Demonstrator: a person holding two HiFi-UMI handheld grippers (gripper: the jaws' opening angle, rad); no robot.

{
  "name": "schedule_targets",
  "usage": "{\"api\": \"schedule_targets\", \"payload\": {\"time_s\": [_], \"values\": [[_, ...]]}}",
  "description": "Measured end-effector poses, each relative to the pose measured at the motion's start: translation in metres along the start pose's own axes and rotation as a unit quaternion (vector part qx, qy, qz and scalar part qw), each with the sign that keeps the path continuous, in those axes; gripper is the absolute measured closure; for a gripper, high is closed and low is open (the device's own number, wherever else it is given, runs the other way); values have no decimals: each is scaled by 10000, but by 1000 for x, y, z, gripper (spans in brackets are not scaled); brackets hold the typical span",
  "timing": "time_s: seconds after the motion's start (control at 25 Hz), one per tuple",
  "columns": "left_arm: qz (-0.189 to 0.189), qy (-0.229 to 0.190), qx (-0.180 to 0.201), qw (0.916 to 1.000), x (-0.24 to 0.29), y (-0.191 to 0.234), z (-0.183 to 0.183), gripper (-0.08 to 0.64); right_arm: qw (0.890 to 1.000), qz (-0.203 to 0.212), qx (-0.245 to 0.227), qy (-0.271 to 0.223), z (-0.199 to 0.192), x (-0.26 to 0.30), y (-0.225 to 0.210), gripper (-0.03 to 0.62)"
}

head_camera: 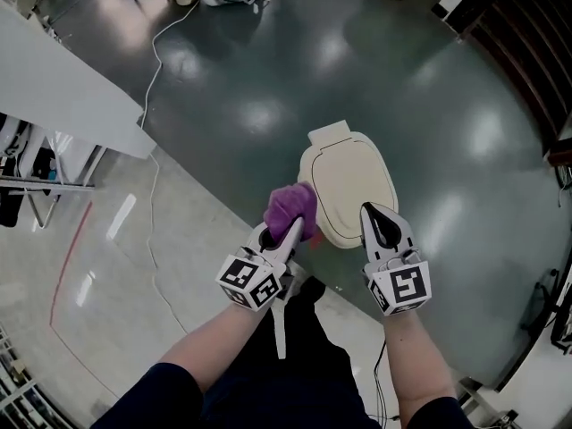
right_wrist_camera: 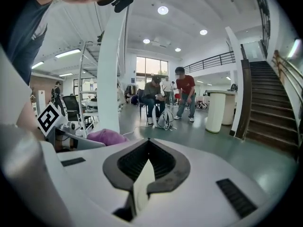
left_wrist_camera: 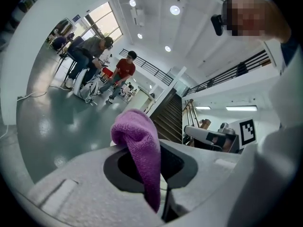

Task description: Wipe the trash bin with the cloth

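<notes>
Purple cloth [head_camera: 291,207] tight between left gripper [head_camera: 290,232] jaws, beside trash bin [head_camera: 350,179]; right gripper [head_camera: 374,211] jaws together, empty.

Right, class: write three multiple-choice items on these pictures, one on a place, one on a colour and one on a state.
1. Where does the trash bin stand?
A on a table
B on the floor
C on a chair

2. What colour is the cloth?
A purple
B yellow
C green

3. How are the right gripper's jaws?
A wide apart
B shut on the cloth
C shut, empty

Answers:
1. B, the green floor surrounds it.
2. A, it shows purple in every view.
3. C, its jaws meet on nothing, and the left gripper holds the cloth.
</notes>
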State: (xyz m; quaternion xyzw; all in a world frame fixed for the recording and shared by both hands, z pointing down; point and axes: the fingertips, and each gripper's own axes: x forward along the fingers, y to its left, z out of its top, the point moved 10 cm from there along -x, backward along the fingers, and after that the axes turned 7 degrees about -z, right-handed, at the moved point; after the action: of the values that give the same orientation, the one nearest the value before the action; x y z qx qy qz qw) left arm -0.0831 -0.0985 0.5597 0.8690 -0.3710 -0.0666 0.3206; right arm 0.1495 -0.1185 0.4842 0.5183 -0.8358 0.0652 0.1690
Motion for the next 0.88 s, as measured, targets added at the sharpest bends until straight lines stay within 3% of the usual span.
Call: {"api": "schedule_targets", "payload": {"time_s": [0.24,0.56,0.88], "values": [[236,23,-319,9992,22,53,-34,499,9992,-113,-106,374,-40,35,-9,581],[96,-42,-610,9981,60,114,-74,499,9962,-126,-315,808,-83,53,-14,581],[103,-25,-796,9968,87,152,-123,500,9933,-254,-492,1013,-102,65,-17,581]]}}
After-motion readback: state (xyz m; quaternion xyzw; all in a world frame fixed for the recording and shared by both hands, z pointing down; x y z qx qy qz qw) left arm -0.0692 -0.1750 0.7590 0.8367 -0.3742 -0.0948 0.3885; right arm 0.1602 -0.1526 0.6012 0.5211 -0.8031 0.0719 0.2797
